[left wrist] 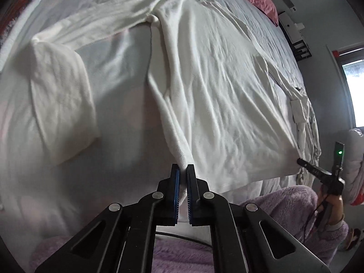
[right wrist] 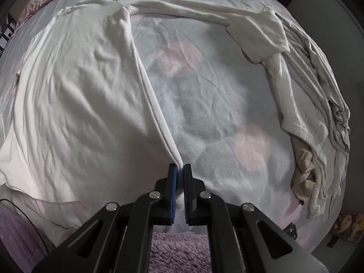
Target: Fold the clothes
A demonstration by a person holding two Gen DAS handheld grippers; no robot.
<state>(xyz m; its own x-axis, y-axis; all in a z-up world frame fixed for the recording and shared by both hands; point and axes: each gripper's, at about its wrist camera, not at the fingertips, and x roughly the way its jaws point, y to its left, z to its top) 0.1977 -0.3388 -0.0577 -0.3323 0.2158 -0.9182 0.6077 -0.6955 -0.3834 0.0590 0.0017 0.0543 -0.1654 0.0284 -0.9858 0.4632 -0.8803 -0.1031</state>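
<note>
The white top (left wrist: 216, 86) lies flat on the bed (left wrist: 118, 118), long axis running straight ahead of both grippers, collar far. The left gripper (left wrist: 183, 170) and right gripper (right wrist: 180, 168) each pinch a hem corner, fingers level, pointing forward

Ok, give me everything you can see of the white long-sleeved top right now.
The white long-sleeved top looks like soft, fleecy knit, creased all over. It lies spread on the bed, sleeves stretched outward. The left tool pinches one hem corner, bunching that side into a ridge; the right tool pinches the opposite corner. One sleeve's cuff reaches the pile of clothes at the bed's edge.
</note>
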